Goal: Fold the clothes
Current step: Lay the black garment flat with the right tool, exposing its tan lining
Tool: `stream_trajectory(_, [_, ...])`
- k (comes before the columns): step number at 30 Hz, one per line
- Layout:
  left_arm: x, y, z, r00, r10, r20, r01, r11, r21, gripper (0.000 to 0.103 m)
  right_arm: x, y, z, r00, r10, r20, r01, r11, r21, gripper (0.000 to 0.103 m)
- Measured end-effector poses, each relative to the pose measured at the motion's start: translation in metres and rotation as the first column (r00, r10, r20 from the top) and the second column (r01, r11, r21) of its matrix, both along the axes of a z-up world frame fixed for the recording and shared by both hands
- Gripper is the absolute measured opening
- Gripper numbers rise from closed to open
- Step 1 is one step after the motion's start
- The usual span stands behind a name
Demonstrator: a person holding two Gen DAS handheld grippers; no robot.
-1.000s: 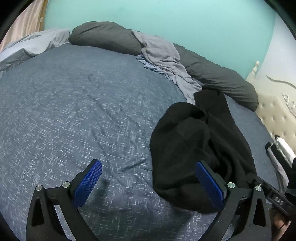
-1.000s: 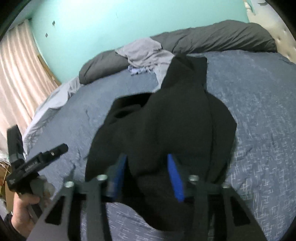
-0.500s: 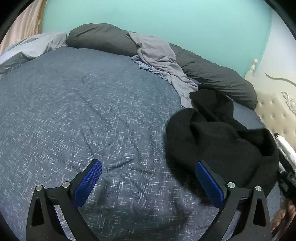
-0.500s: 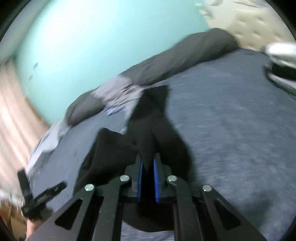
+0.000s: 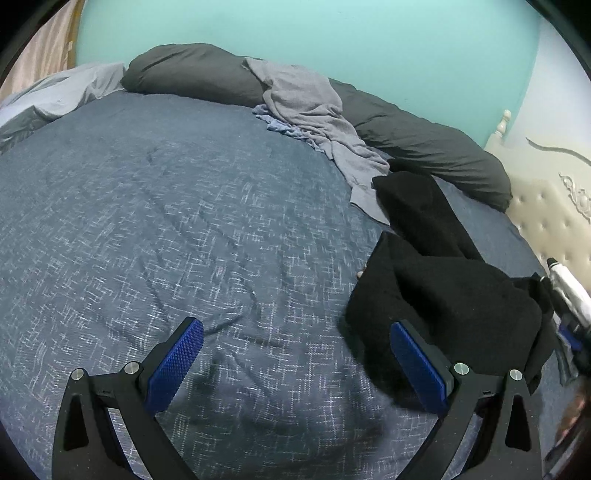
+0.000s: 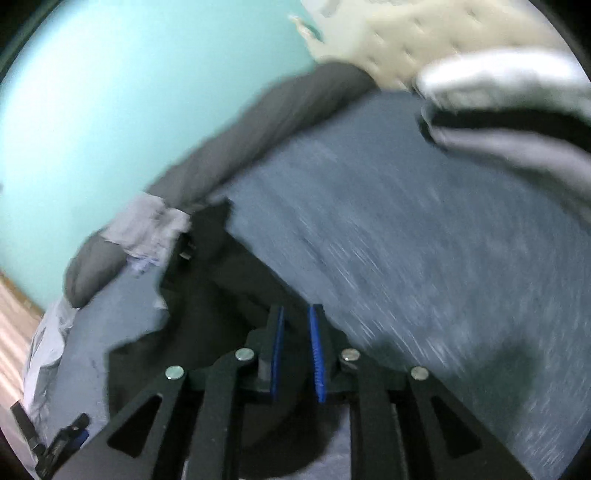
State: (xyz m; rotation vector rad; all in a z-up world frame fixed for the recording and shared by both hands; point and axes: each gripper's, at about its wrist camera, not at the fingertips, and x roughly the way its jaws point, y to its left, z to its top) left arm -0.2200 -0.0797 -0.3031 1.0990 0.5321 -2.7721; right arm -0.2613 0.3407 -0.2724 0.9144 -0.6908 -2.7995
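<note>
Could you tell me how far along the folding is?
Nothing looks folded yet: the crumpled black fleece garment lies bunched on the blue woven bedspread. The right gripper has narrow jaws around a fold; its jaws have just been opening. The left gripper is open, empty. Spreading and folding remain.

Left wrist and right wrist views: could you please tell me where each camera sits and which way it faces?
Left wrist: on the left gripper, looking down across the blue bedspread to the turquoise wall; its wide-open jaws show.
Right wrist: on the right gripper, blurred and tilted, facing the headboard; its jaws have just been opening, black garment seemingly between.
Shared: black garment, bedspread, grey pillows, wall.
</note>
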Motion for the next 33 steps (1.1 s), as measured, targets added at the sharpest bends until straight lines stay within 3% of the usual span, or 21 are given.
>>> stream_trajectory(1, [-0.001, 0.001, -0.001, 1.000, -0.003, 0.003, 0.003, 1.000, -0.001, 0.103, -0.001, -0.008, 0.007, 0.999, 0.043, -0.021, -0.043, 0.999, -0.005, 0.034])
stream_trajectory(3, [-0.002, 0.004, -0.003, 1.000, -0.010, 0.008, 0.010, 1.000, -0.003, 0.103, -0.003, -0.025, 0.009, 0.990, 0.137, -0.029, -0.138, 0.990, -0.017, 0.050])
stream_trajectory(8, [-0.005, 0.007, -0.005, 1.000, -0.028, 0.012, 0.028, 1.000, -0.007, 0.103, -0.015, -0.068, -0.013, 0.959, 0.278, 0.061, -0.280, 0.959, 0.033, 0.052])
stream_trajectory(15, [-0.007, 0.005, -0.009, 0.999, -0.047, 0.013, 0.046, 0.999, 0.009, 0.103, -0.026, -0.060, -0.041, 0.961, 0.237, 0.140, -0.238, 0.971, -0.006, 0.051])
stream_trajectory(19, [-0.007, 0.003, -0.010, 0.998, -0.057, 0.013, 0.057, 0.998, 0.016, 0.103, -0.026, -0.056, -0.049, 0.964, 0.200, 0.173, -0.207, 0.978, 0.028, 0.050])
stream_trajectory(22, [-0.006, -0.001, -0.010, 0.999, -0.052, 0.010, 0.051, 0.998, 0.020, 0.103, -0.028, -0.052, -0.047, 0.975, 0.130, 0.178, -0.151, 0.982, 0.110, 0.050])
stream_trajectory(26, [-0.004, -0.007, -0.011, 0.999, -0.042, 0.008, 0.041, 0.999, 0.022, 0.103, -0.030, -0.036, -0.047, 0.982, 0.053, 0.180, -0.071, 0.993, 0.094, 0.051])
stream_trajectory(29, [-0.001, -0.010, -0.013, 0.999, -0.038, 0.009, 0.038, 0.999, 0.020, 0.103, -0.025, -0.037, -0.038, 0.987, 0.055, 0.151, -0.066, 0.996, 0.066, 0.052])
stream_trajectory(33, [0.005, -0.019, -0.014, 1.000, -0.028, 0.010, 0.028, 0.999, 0.023, 0.103, -0.017, -0.056, -0.014, 0.992, 0.100, 0.080, -0.108, 0.989, 0.098, 0.052])
